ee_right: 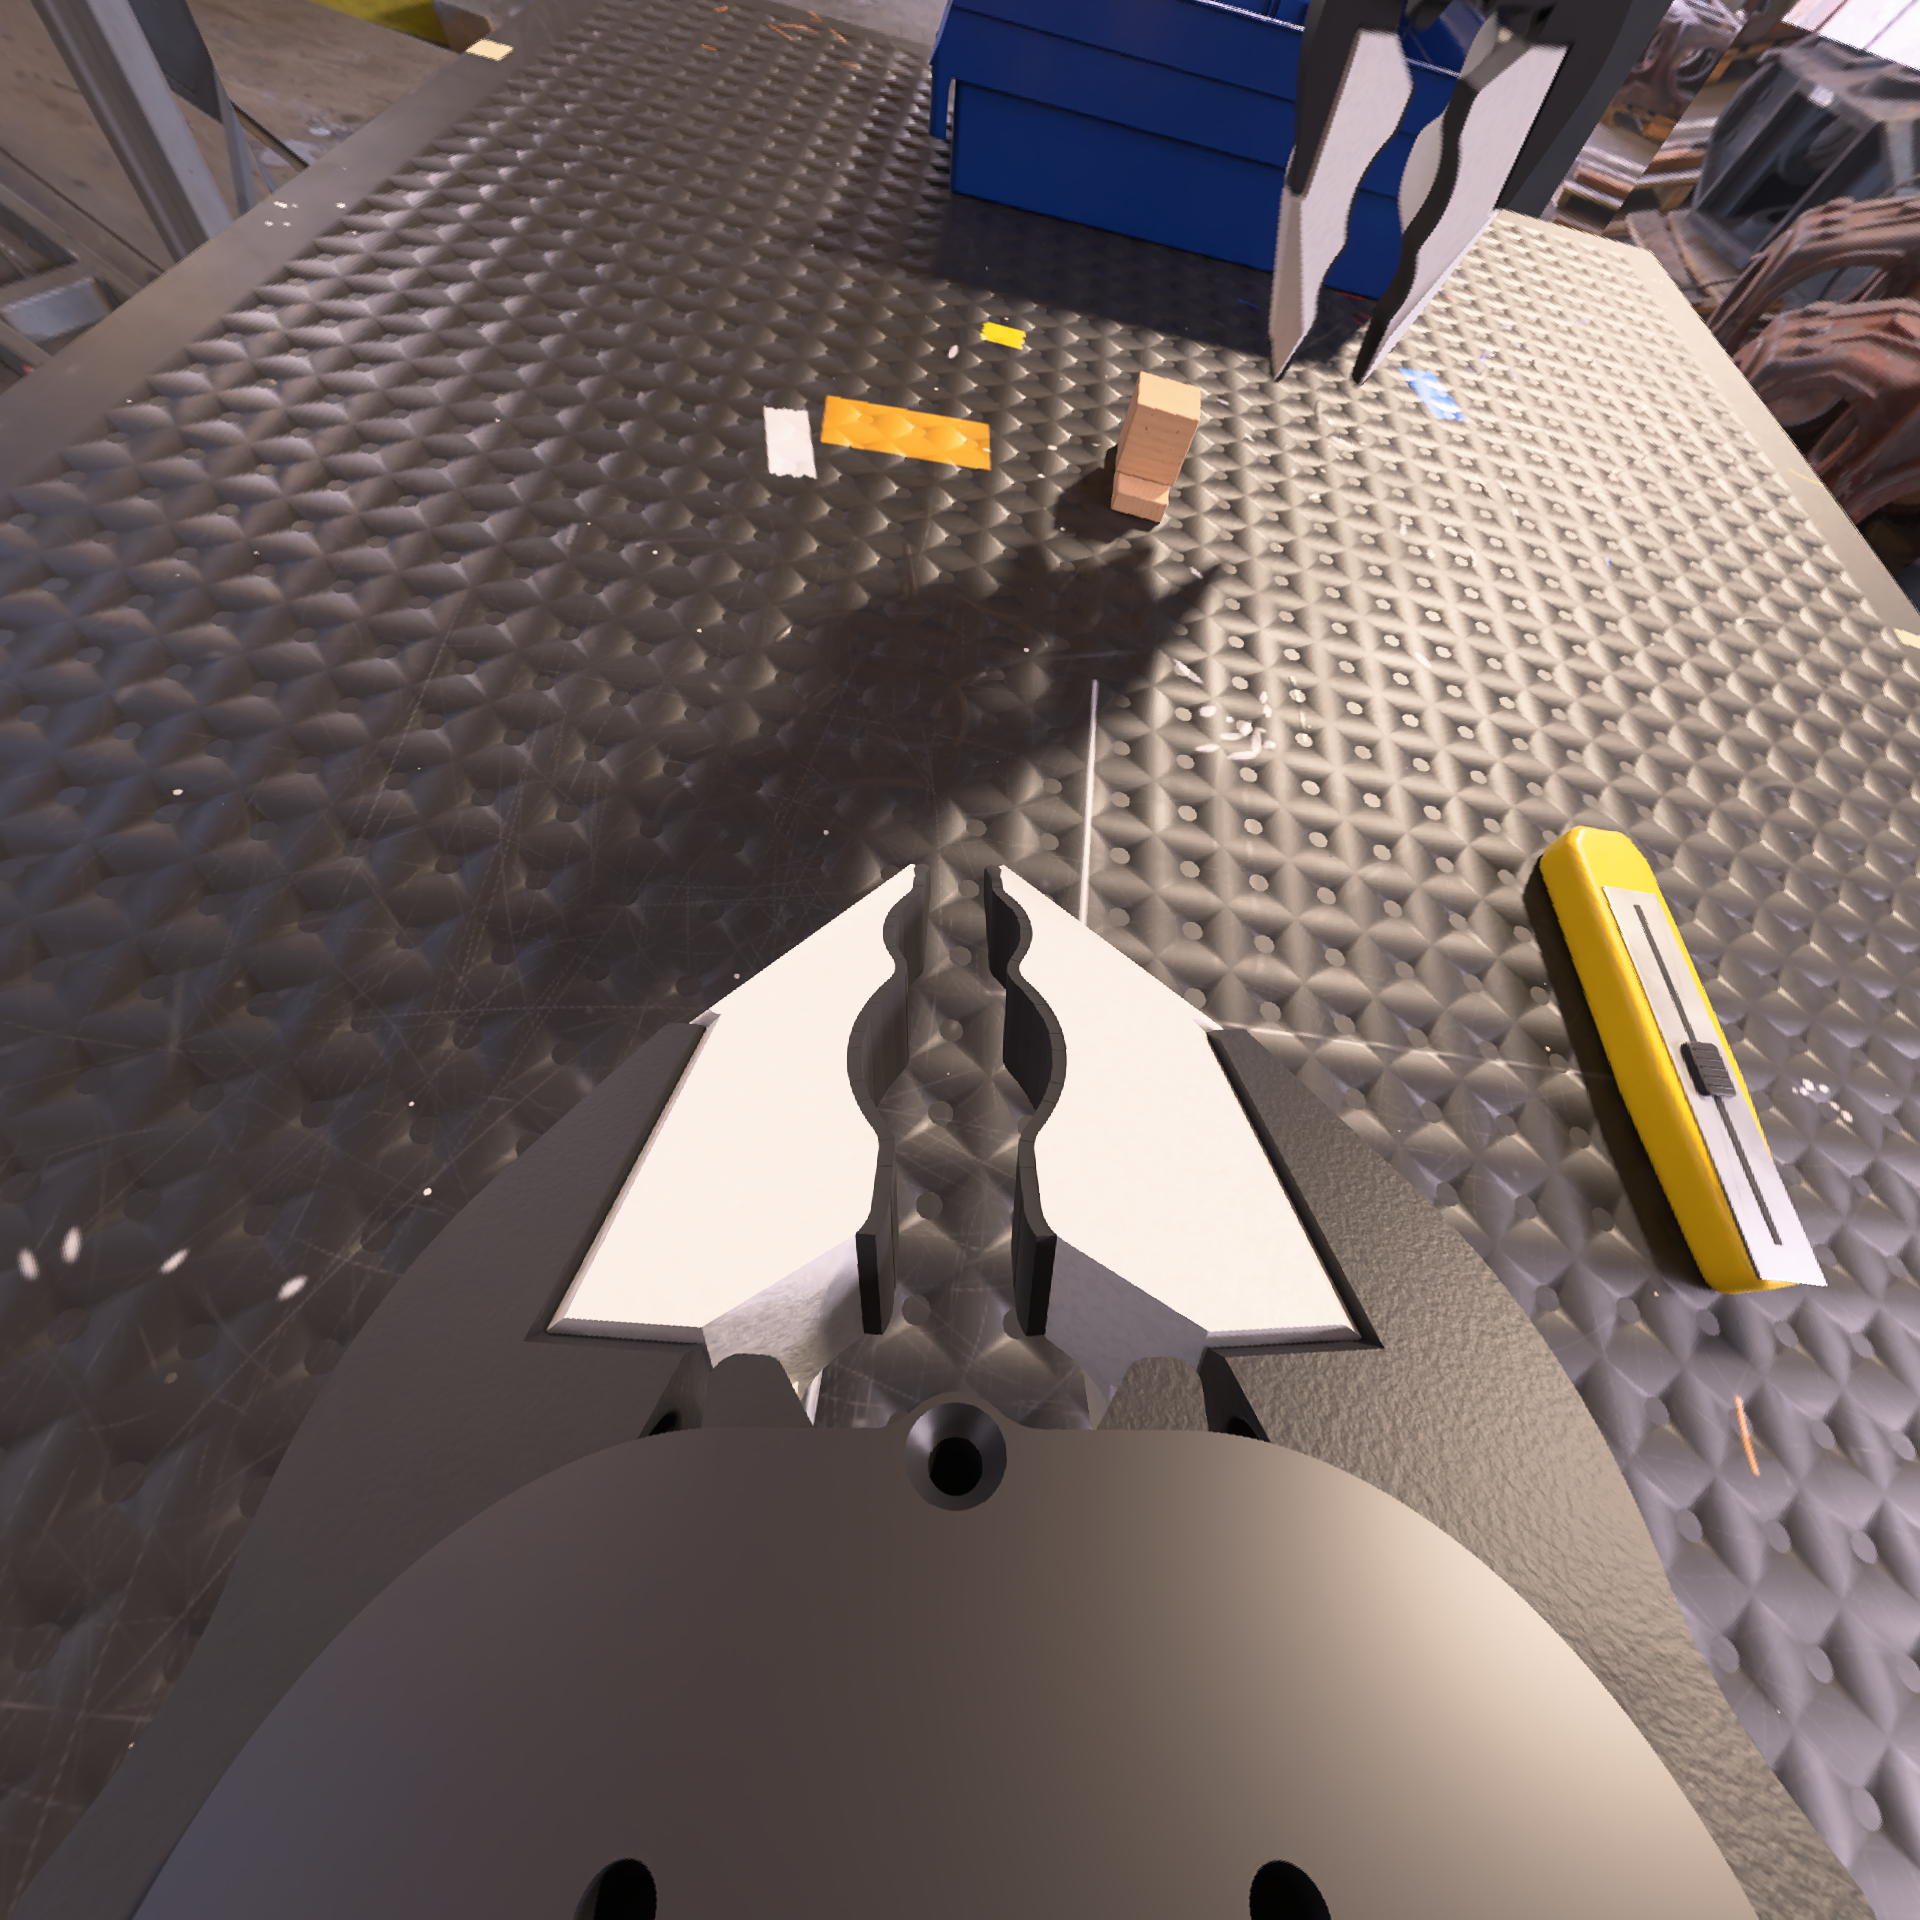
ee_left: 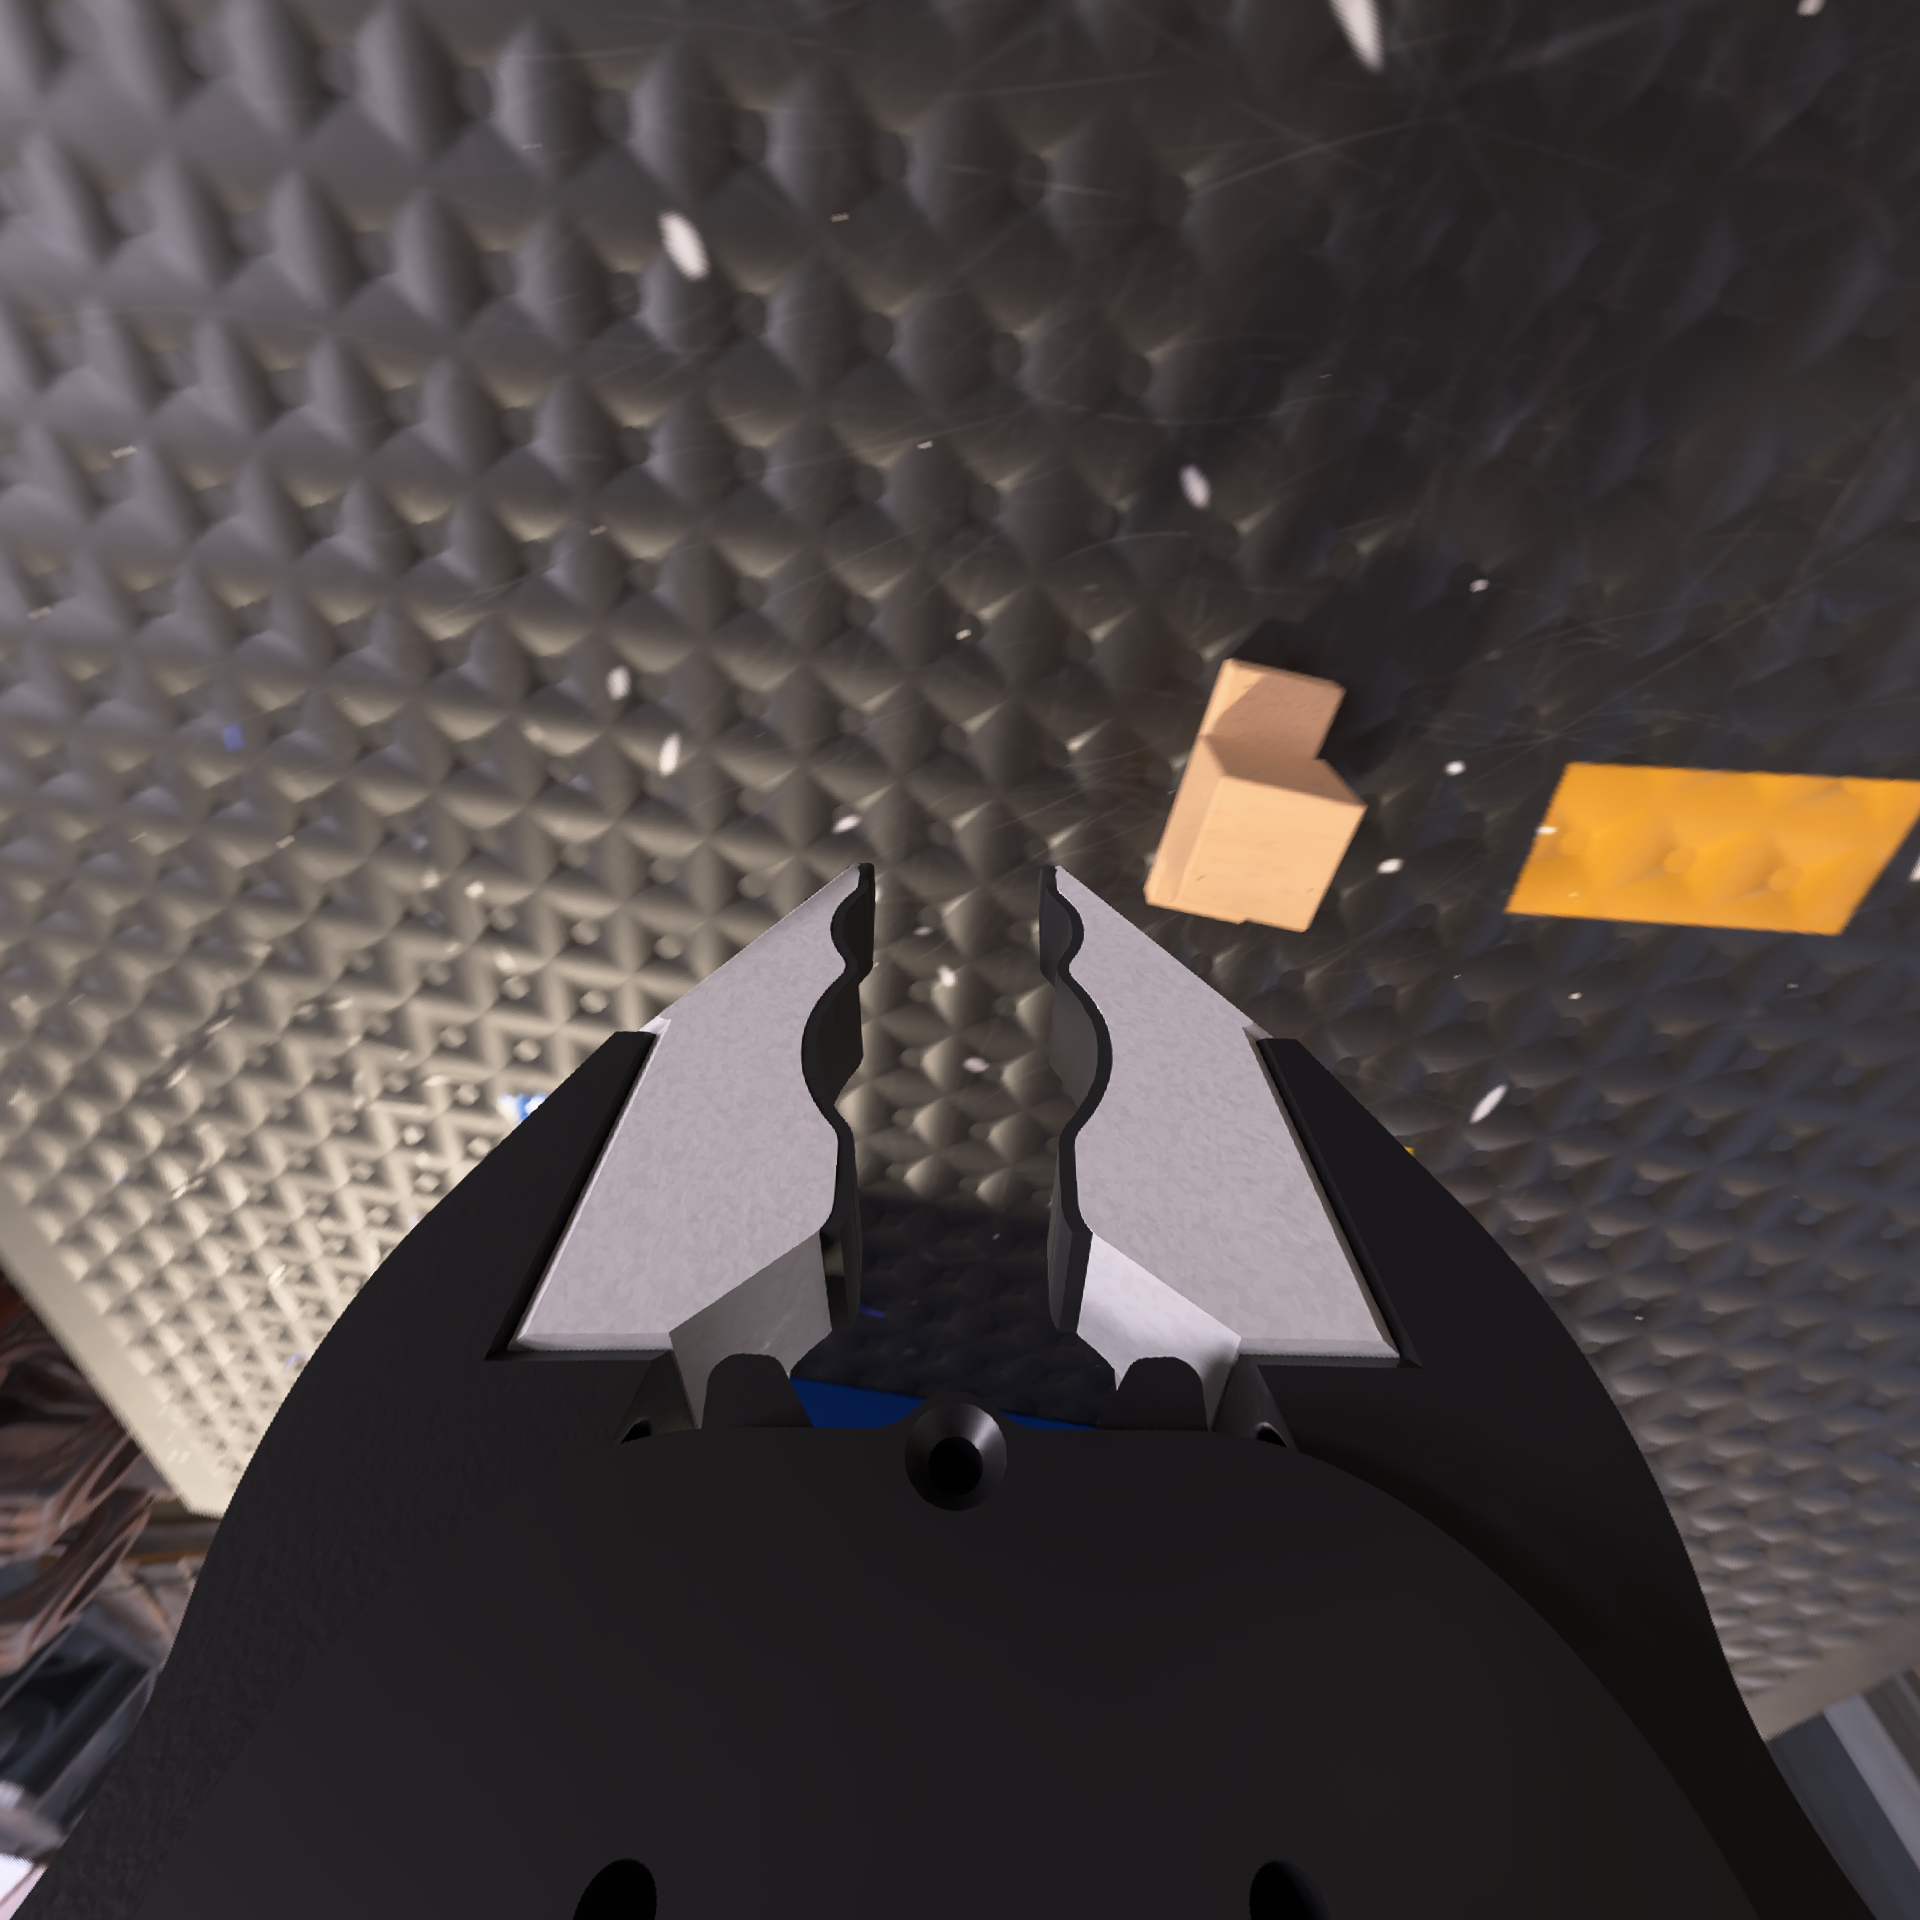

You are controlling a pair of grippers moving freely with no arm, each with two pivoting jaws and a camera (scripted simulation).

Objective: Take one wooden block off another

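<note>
Two pale wooden blocks stand stacked on the dimpled metal table (ee_right: 520, 623). The larger upper block (ee_right: 1158, 421) rests on a smaller lower block (ee_right: 1140, 497). In the left wrist view the upper block (ee_left: 1257, 847) lies right of and beyond my fingertips, with the lower block (ee_left: 1283, 717) showing behind it. My left gripper (ee_left: 956, 878) is open and empty, hovering above the table; it also shows in the right wrist view (ee_right: 1322, 369), above and right of the stack. My right gripper (ee_right: 954, 878) is empty with its jaws a narrow gap apart, well short of the stack.
An orange tape patch (ee_right: 904, 431) and a white patch (ee_right: 790, 442) lie left of the stack. A blue box (ee_right: 1122, 125) stands behind it. A yellow utility knife (ee_right: 1673, 1060) lies to the right of my right gripper. The table's edge (ee_right: 208, 281) runs along the left.
</note>
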